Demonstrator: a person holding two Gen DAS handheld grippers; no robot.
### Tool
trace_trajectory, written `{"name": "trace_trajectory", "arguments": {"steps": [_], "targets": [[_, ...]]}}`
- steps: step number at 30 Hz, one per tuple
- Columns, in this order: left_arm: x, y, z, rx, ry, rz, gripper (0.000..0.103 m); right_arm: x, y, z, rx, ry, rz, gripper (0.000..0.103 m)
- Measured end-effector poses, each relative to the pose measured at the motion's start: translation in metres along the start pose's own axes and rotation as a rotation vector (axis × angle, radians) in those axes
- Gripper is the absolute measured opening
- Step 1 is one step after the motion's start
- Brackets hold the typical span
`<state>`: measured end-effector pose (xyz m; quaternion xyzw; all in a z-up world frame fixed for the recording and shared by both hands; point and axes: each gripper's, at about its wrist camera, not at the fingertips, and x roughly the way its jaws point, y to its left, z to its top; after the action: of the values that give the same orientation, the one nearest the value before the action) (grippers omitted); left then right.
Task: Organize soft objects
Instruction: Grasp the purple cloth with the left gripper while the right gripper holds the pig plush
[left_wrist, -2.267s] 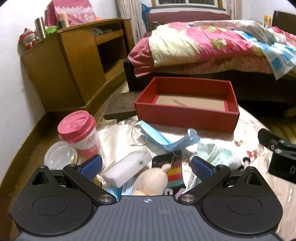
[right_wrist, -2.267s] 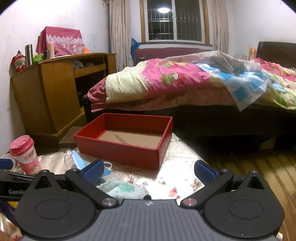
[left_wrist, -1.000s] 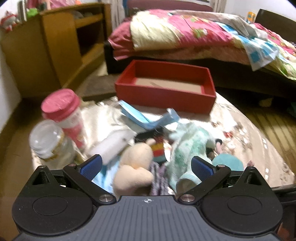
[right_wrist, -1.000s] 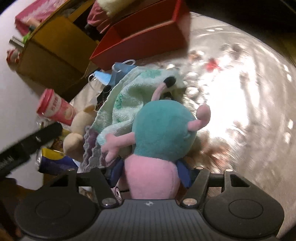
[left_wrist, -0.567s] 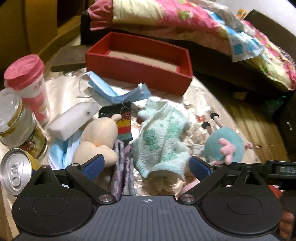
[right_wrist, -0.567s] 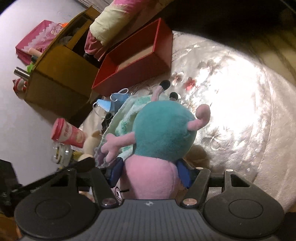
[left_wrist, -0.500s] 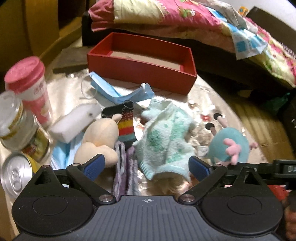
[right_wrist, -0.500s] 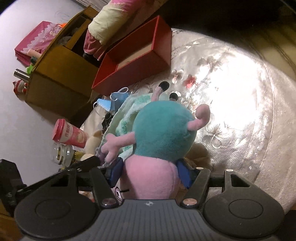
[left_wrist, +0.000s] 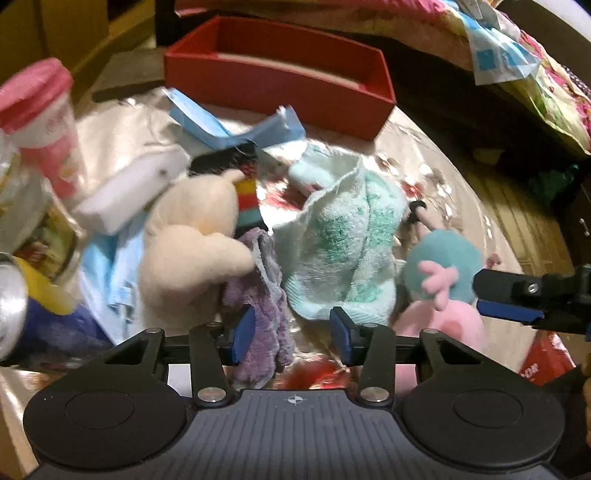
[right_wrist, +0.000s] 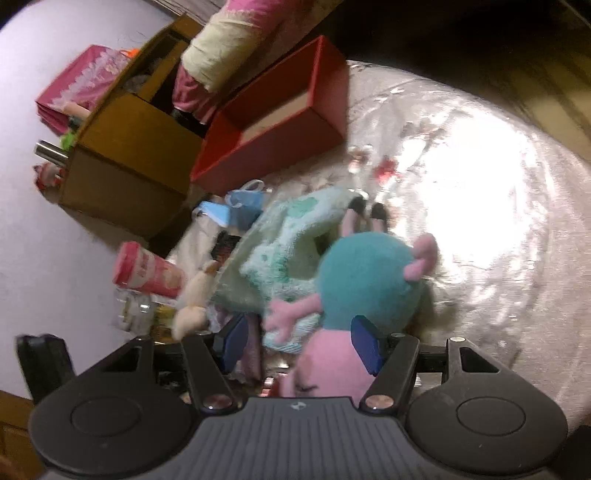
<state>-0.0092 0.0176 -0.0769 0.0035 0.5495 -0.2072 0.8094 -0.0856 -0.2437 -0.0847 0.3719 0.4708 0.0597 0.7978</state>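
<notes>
Clamped around the pink body of the teal-headed plush pig, my right gripper has its blue pads pressed into the soft stuffing, though the left pad sits close to the edge of the toy, so I judge the hold as only fair. My left gripper has its fingers partly drawn in over the purple fuzzy cloth and the hem of the mint-green terry towel; motion blur keeps me from telling whether they grip anything. To do this step well I would squeeze the pig lower on its firm belly, lift it straight up so its arm clears the towel draped against it, and keep my two tools from bumping, since they sit close together. Beyond the pile lie a cream plush toy, a blue face mask and a white foam block. Farther back on the shiny flowered tablecloth stands the shallow red cardboard box, its brown floor looking bare; I judge it the place for the soft things.
</notes>
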Motion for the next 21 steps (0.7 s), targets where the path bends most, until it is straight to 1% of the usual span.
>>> {"name": "trace_trajectory", "arguments": {"steps": [2, 3, 4, 5, 7, 8, 9, 11, 12, 13, 14, 15, 16, 17, 19, 20, 21], "targets": [[0.015, 0.001, -0.001, -0.013, 0.045, -0.003, 0.035, 0.000, -0.005, -0.001, 0.010, -0.001, -0.044, 0.039], [0.025, 0.001, -0.001, -0.017, 0.073, 0.000, 0.027, 0.000, -0.007, -0.002, 0.017, -0.003, -0.055, 0.039], [0.032, 0.000, -0.002, -0.019, 0.096, 0.001, 0.026, 0.000, -0.010, -0.002, 0.022, -0.004, -0.067, 0.039], [0.036, -0.001, -0.002, -0.017, 0.099, 0.009, 0.024, 0.001, -0.010, -0.002, 0.018, 0.000, -0.080, 0.040], [0.034, 0.000, -0.001, -0.021, 0.090, 0.017, 0.021, 0.001, -0.010, -0.003, 0.008, 0.007, -0.086, 0.046], [0.030, 0.002, 0.000, -0.026, 0.079, 0.020, 0.020, 0.003, -0.009, -0.003, 0.005, 0.020, -0.082, 0.052], [0.025, 0.004, 0.000, -0.024, 0.064, 0.032, 0.015, 0.004, -0.009, -0.003, 0.008, 0.032, -0.073, 0.054], [0.018, 0.007, 0.000, -0.025, 0.043, 0.050, 0.014, 0.005, -0.008, -0.004, 0.008, 0.045, -0.060, 0.057], [0.018, 0.009, 0.000, -0.041, 0.045, 0.048, 0.015, 0.007, -0.007, -0.005, 0.005, 0.049, -0.059, 0.059], [0.020, 0.011, 0.000, -0.059, 0.051, 0.055, 0.026, 0.008, -0.006, -0.005, 0.004, 0.053, -0.063, 0.059], [0.023, 0.012, -0.001, -0.070, 0.058, 0.069, 0.040, 0.010, -0.005, -0.006, 0.002, 0.058, -0.065, 0.059], [0.026, 0.011, -0.001, -0.065, 0.067, 0.093, 0.071, 0.013, -0.004, -0.006, 0.000, 0.066, -0.062, 0.060], [0.028, 0.007, 0.000, -0.051, 0.068, 0.121, 0.080, 0.016, -0.002, -0.007, -0.003, 0.072, -0.066, 0.061], [0.030, 0.003, 0.001, -0.025, 0.053, 0.148, 0.080, 0.018, -0.001, -0.008, -0.007, 0.072, -0.073, 0.063], [0.032, -0.005, 0.003, 0.033, 0.024, 0.178, 0.078, 0.022, 0.001, -0.008, -0.012, 0.075, -0.083, 0.066], [0.035, -0.008, 0.003, 0.049, 0.021, 0.188, 0.074, 0.024, 0.002, -0.008, -0.014, 0.076, -0.088, 0.066], [0.039, -0.008, 0.004, 0.051, 0.032, 0.191, 0.060, 0.027, 0.003, -0.008, -0.021, 0.075, -0.096, 0.066]]}}
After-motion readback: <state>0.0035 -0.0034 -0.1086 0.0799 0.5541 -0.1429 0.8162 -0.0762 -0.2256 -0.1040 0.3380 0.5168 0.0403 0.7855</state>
